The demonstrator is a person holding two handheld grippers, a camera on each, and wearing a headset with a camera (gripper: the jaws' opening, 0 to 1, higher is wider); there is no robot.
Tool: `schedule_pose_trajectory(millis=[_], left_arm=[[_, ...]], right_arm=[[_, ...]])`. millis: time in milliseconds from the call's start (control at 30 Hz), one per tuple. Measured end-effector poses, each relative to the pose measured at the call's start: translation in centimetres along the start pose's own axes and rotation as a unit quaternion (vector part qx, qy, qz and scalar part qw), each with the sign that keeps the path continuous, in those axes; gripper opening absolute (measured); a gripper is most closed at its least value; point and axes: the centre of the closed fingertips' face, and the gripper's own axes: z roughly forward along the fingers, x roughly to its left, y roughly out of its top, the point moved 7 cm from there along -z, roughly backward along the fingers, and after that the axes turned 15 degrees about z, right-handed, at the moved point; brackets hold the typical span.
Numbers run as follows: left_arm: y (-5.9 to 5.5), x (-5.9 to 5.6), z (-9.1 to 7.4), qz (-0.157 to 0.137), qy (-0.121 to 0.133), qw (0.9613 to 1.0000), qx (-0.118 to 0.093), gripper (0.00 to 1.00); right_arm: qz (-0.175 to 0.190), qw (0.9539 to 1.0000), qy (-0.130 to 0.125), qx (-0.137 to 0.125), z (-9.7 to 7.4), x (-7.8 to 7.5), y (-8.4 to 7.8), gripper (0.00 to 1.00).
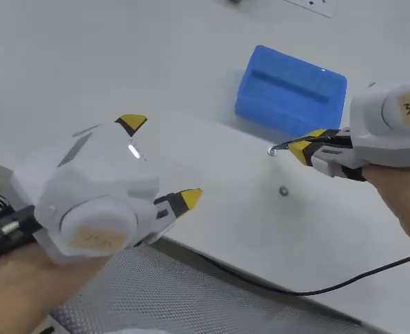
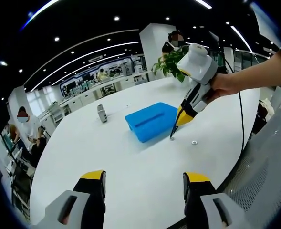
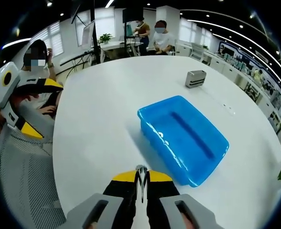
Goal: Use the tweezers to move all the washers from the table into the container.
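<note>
Washer (image 1: 283,191), the one I can see clearly, lies flat on the white table (image 1: 211,174). It is near the tip of the tweezers (image 1: 287,144) but not touching it, and it lies in front of the blue container (image 1: 292,90). It looks like a small grey ring. My right gripper (image 1: 303,146) is closed tight on the tweezers. At the tweezers tip I see a tiny round shape, too small to tell if it is a second washer. My left gripper (image 1: 160,161) has its jaws wide apart and holds nothing.
</note>
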Motion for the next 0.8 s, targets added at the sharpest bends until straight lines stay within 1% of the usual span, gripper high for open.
schedule_pose_trajectory(millis=[133, 200, 233, 267, 300, 333, 367, 400, 467, 500, 533, 600, 667, 700, 733, 800], left_arm=[[0.0, -0.05, 0.0, 0.003, 0.0, 1.0, 0.0, 0.66], [-0.03, -0.07, 0.02, 0.005, -0.001, 1.0, 0.001, 0.66], [-0.04, -0.08, 0.03, 0.006, -0.001, 1.0, 0.001, 0.66], [-0.06, -0.1, 0.04, 0.007, -0.001, 1.0, 0.002, 0.66], [-0.07, -0.12, 0.05, 0.008, -0.002, 1.0, 0.003, 0.66], [-0.09, -0.15, 0.07, 0.01, -0.002, 0.9999, 0.004, 0.65], [-0.1, -0.17, 0.08, 0.012, -0.002, 0.9999, 0.004, 0.65], [-0.12, -0.18, 0.09, 0.014, -0.002, 0.9999, 0.006, 0.65], [-0.15, -0.17, 0.1, 0.016, -0.001, 0.9999, 0.007, 0.65], [-0.16, -0.17, 0.11, 0.016, -0.001, 0.9998, 0.008, 0.65], [-0.17, -0.17, 0.12, 0.016, -0.001, 0.9998, 0.008, 0.65], [-0.18, -0.19, 0.14, 0.016, -0.002, 0.9998, 0.009, 0.65], [-0.18, -0.25, 0.16, 0.02, -0.002, 0.9998, 0.01, 0.65], [-0.2, -0.28, 0.17, 0.022, -0.003, 0.9997, 0.011, 0.64], [-0.2, -0.29, 0.18, 0.023, -0.003, 0.9997, 0.012, 0.64], [-0.21, -0.27, 0.17, 0.023, -0.003, 0.9997, 0.012, 0.64]], right_arm=[[0.005, 1.0, -0.002, 0.005, -0.36, -0.03, 0.3, 0.02], [0.0, 1.0, -0.002, 0.01, -0.55, -0.06, 0.37, 0.02], [-0.004, 0.9998, -0.001, 0.02, -0.65, -0.1, 0.35, 0.02], [-0.004, 0.9993, 0.002, 0.037, -0.67, -0.11, 0.17, 0.02], [-0.005, 0.9988, 0.0, 0.049, -0.59, -0.2, 0.07, 0.02], [-0.014, 0.9987, -0.003, 0.049, -0.6, -0.26, 0.08, 0.02], [-0.029, 0.9979, -0.004, 0.057, -0.52, -0.43, -0.01, 0.02], [-0.029, 0.9973, -0.005, 0.068, -0.5, -0.45, -0.09, 0.02], [-0.038, 0.9965, -0.007, 0.074, -0.65, -0.37, 0.03, 0.02], [-0.047, 0.9954, -0.006, 0.083, -0.84, -0.27, 0.13, 0.02], [-0.049, 0.9946, -0.003, 0.091, -0.93, -0.2, 0.16, 0.02], [-0.051, 0.992, 0.007, 0.115, -0.99, -0.07, 0.03, 0.02], [-0.056, 0.991, 0.008, 0.121, -0.63, -0.1, -0.02, 0.02], [-0.059, 0.9898, 0.005, 0.13, -0.38, -0.17, -0.16, 0.02], [-0.06, 0.9898, 0.003, 0.129, -0.33, -0.23, -0.07, 0.02], [-0.049, 0.9903, 0.012, 0.129, -0.3, -0.25, 0.25, 0.02]])
